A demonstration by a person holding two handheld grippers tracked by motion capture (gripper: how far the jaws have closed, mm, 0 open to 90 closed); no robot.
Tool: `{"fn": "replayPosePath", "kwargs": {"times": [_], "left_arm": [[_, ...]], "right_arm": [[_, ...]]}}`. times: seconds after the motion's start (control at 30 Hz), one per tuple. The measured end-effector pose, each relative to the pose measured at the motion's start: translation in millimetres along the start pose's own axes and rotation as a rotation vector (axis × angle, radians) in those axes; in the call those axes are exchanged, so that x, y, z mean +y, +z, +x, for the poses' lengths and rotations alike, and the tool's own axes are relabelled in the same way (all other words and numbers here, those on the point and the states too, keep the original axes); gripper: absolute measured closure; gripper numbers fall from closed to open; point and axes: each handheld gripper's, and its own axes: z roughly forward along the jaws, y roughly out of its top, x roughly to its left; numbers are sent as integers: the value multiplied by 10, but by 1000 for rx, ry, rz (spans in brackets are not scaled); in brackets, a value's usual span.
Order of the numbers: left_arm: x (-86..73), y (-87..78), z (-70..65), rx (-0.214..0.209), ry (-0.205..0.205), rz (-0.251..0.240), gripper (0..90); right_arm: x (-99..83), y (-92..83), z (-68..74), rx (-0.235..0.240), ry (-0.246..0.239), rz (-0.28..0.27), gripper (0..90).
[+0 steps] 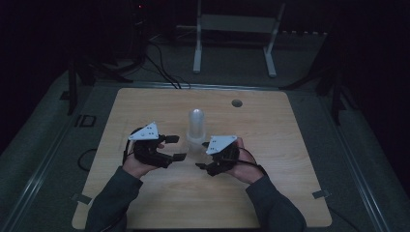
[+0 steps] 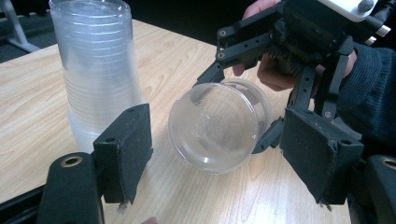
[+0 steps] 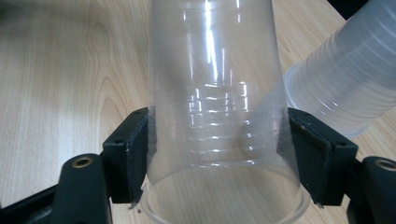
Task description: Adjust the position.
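My right gripper (image 3: pixel 219 158) clamped a clear, ribbed plastic cup (image 3: pixel 219 116) lying sideways above the pale wooden table (image 1: pixel 145 203). My left gripper (image 2: pixel 215 158) gaped empty near the frosted cup stack (image 2: pixel 98 65).

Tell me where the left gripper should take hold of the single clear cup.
Grip the single clear cup across its side wall near the closed base, coming in from the base end that faces the left gripper. The right gripper already clamps the wall near the open rim, and the cup lies roughly level, base outward.
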Motion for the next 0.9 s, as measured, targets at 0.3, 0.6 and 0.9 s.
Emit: {"fn": "replayPosePath", "kwargs": {"times": [0.3, 0.6, 0.9], "left_arm": [[9, 12, -24, 6, 26, 36, 255], [34, -12, -24, 33, 61, 96, 255], [125, -27, -63, 73, 117, 173, 255]], "right_arm": [[5, -26, 13, -11, -32, 54, 282], [35, -57, -13, -20, -57, 93, 282], [80, -43, -19, -30, -84, 144, 282]]}}
